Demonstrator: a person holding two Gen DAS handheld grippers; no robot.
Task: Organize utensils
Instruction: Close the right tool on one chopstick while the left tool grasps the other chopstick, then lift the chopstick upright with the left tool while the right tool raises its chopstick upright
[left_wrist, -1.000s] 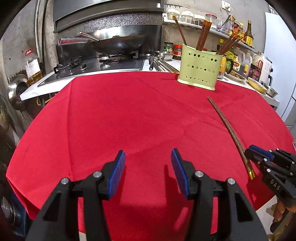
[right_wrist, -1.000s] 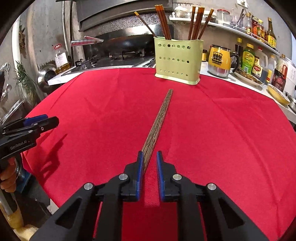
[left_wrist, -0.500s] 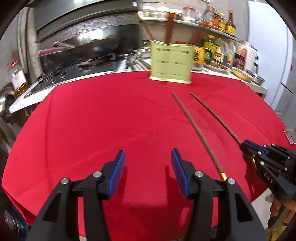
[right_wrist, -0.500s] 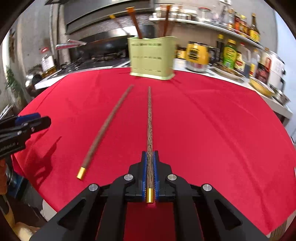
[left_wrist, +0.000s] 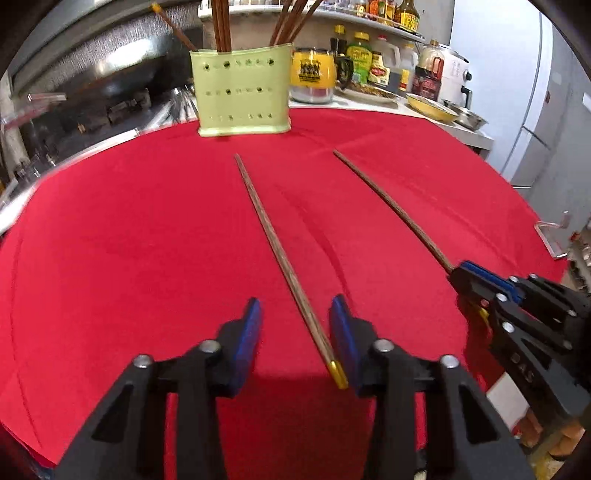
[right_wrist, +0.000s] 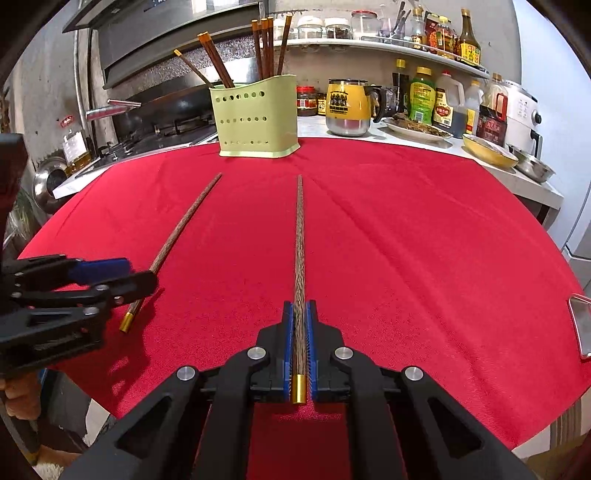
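The right gripper (right_wrist: 300, 325) sits at the bottom centre of its own view, its blue pads (right_wrist: 287, 332) pressed against both sides of a chopstick (right_wrist: 300, 251) near its gold-capped end; the stick runs straight up the frame, its thin tip pointing toward the holder (right_wrist: 257, 118). In the left wrist view that same gripper (left_wrist: 466, 275) appears at the lower right, with the held stick (left_wrist: 391, 206) slanting up and left from it. The left gripper (left_wrist: 295, 325) fills the bottom of its view with its jaws spread wide, and a second chopstick (left_wrist: 280, 254) lies on the red cloth (left_wrist: 129, 240) between them, its gold end close beside the right-hand pad (left_wrist: 343, 339); I cannot tell whether they touch. From the right wrist view this stick (right_wrist: 177, 240) lies left of centre, its gold cap just below the left gripper (right_wrist: 122, 273) at the left edge. The pale green perforated holder (left_wrist: 242, 99) stands at the cloth's far edge, upper centre, with several more chopsticks upright or leaning in it. A yellow mug (right_wrist: 348, 107) and bottles stand on the counter at upper right.
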